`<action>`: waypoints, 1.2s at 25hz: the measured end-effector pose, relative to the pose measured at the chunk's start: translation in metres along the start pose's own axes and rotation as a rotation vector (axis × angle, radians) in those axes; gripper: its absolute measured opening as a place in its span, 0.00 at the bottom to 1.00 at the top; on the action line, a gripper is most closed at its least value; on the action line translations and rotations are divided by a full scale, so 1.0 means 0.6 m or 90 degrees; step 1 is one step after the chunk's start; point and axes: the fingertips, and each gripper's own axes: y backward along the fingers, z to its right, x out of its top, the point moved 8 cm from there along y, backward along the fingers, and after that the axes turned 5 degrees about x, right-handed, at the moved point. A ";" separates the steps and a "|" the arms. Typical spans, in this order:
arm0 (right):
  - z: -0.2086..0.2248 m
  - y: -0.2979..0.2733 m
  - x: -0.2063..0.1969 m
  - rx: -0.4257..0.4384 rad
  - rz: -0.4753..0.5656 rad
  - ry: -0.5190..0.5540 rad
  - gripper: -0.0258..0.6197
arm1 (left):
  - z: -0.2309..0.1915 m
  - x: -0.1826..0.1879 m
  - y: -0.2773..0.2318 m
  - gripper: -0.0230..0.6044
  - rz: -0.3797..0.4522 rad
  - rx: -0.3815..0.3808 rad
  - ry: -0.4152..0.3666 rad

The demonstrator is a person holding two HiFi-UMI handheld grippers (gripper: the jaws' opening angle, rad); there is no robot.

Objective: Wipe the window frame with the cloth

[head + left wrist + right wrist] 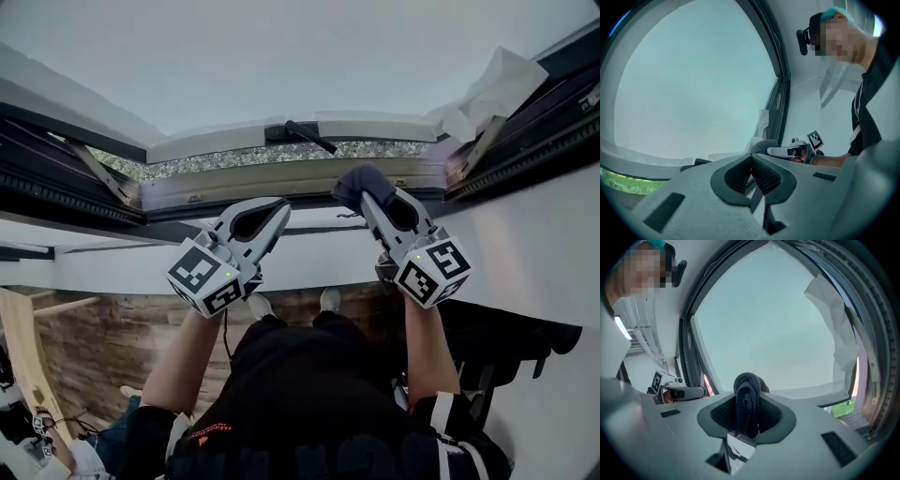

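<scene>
The right gripper (373,200) is clamped on the cloth (361,183), a dark blue knitted wad. In the right gripper view the cloth (747,394) fills the gap between the jaws and bulges out past the tips as a rounded pad. In the head view that pad sits up at the frame (272,175), near its right end and just below the open sash; I cannot tell whether it touches.

The left gripper (270,217) is raised beside the right one, near the frame. Its own view shows the ribbed jaws pressed together with nothing between them.

The cloth looks soft, light and limp. It should fold and drag under friction rather than slide, so the hold is best taken on a bunched middle, deep in the jaws, with a thick fold left proud to meet the surface. That seems to be the case now. A shallow pinch would likely let it pull free on a firm stroke.

The frame is rigid and stepped, so the pad must be pressed into its grooves. The black handle (306,134) on the sash and the white sheet (497,86) at the right corner could snag the cloth.
</scene>
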 end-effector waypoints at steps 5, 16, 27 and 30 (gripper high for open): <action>-0.015 0.002 0.025 0.006 0.017 0.017 0.19 | 0.000 0.018 0.005 0.07 0.012 0.002 -0.013; -0.031 0.000 0.044 0.024 0.016 0.040 0.19 | -0.002 0.034 0.006 0.07 0.028 0.002 -0.020; -0.039 -0.005 0.046 0.031 0.010 0.044 0.19 | -0.004 0.040 0.007 0.07 0.034 0.002 -0.022; -0.042 -0.007 0.047 0.034 0.009 0.048 0.19 | -0.005 0.041 0.009 0.07 0.035 0.000 -0.024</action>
